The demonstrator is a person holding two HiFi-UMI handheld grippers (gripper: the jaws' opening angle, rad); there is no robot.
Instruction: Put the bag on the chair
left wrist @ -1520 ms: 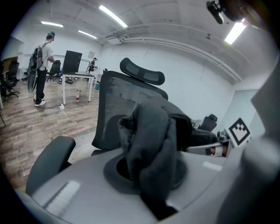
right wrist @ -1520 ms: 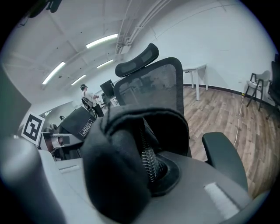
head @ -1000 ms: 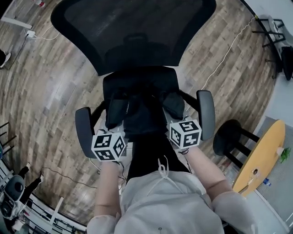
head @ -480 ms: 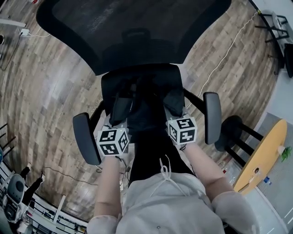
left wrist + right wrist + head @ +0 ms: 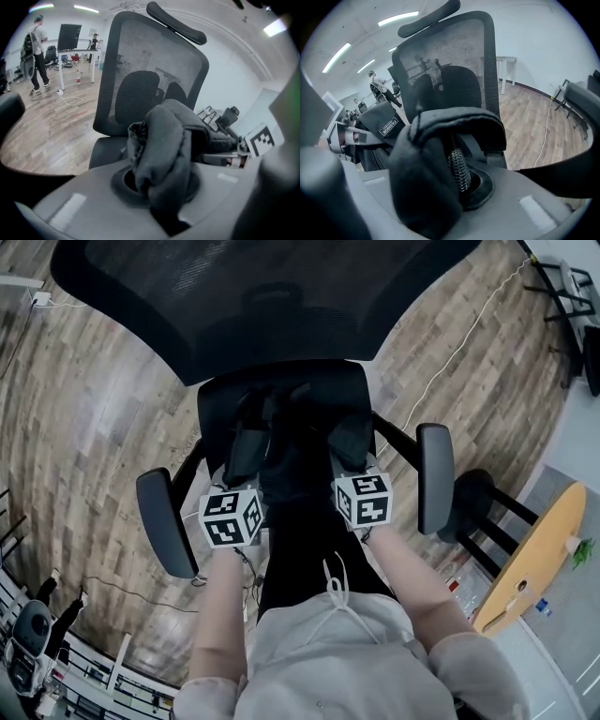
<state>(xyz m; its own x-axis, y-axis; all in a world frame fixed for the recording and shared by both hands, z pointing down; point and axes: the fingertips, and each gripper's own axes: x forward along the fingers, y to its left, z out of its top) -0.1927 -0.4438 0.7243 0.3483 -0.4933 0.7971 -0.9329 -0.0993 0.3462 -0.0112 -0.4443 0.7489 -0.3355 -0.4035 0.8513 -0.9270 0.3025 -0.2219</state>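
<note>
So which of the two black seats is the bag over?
The chair with the mesh back and armrests, straight ahead; the bag is over its seat pad. The round stool at the right has no back and stands clear.

- The chair point(image 5: 272, 306) is standing on the floor point(image 5: 103, 409), its backrest lying beyond the seat point(image 5: 217, 404).
- The bag point(image 5: 298, 465) is hanging over the seat, between the two armrests point(image 5: 165, 535).
- The left tongs point(image 5: 246, 454) are clamping the bag's left side, and the right tongs point(image 5: 351, 444) its right side.
- A stool point(image 5: 478, 498) is standing right of the chair, with a tabletop point(image 5: 530, 559) lying farther right.
</note>
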